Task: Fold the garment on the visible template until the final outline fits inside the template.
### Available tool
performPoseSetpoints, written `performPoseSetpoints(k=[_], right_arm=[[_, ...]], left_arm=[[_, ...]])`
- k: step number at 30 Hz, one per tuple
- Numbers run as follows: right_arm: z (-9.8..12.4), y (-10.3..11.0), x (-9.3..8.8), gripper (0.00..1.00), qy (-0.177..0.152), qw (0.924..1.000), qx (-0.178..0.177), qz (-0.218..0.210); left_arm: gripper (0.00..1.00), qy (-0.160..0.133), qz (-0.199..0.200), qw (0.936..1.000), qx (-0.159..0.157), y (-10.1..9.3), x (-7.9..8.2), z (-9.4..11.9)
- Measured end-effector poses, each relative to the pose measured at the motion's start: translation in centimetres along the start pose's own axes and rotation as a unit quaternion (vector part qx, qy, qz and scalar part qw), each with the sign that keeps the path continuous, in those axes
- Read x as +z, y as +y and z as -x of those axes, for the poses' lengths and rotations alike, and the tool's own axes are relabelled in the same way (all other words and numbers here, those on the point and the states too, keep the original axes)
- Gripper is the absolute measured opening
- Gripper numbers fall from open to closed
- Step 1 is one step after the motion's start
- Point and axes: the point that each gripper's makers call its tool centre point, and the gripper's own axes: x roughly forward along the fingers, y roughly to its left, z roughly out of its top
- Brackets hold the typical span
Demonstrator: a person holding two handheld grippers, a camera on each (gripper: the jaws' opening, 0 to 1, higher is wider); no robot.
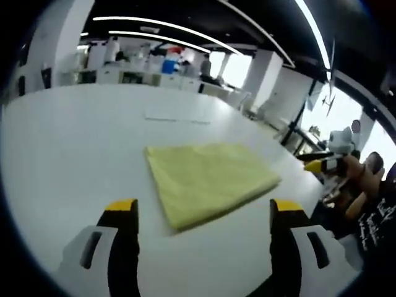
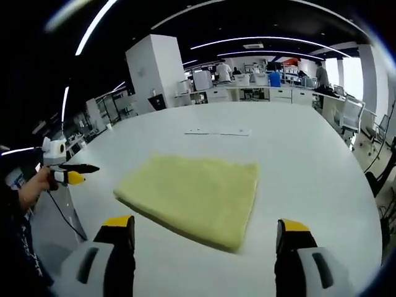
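A pale yellow garment [image 1: 207,179] lies folded into a flat rectangle on the white table [image 1: 74,142]. My left gripper [image 1: 204,213] hovers just short of its near corner, jaws wide apart with nothing between them. From the other side, the same garment [image 2: 195,197] lies ahead of my right gripper [image 2: 205,232], also open and holding nothing. The other gripper [image 1: 322,164] shows at the table's right edge in the left gripper view, and at the left edge [image 2: 74,174] in the right gripper view, held by a hand. I cannot make out a template outline around the cloth.
A thin flat white sheet [image 1: 176,117] lies on the table beyond the garment, also seen as the sheet [image 2: 218,132]. Desks, chairs and people stand in the office behind. The table edge [image 2: 365,204] curves close on the right.
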Motion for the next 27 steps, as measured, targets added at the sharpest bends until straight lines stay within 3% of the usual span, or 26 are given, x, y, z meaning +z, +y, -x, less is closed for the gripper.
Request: performPoseSetpoints(k=[7, 16, 27], right_arm=[[0.9, 0.4, -0.3, 1.00, -0.001, 0.9994, -0.004, 0.034], [1.3, 0.9, -1.0, 1.00, -0.001, 0.9997, 0.007, 0.024], [0.8, 1.6, -2.2, 1.00, 0.010, 0.9999, 0.008, 0.011]], left_arm=[[0.99, -0.020, -0.009, 0.9997, 0.007, -0.7, 0.4, 0.7], [0.99, 0.003, -0.032, 0.9995, 0.000, -1.9, -0.7, 1.0], [0.99, 0.007, -0.024, 0.9996, 0.009, -1.5, -1.4, 1.2]])
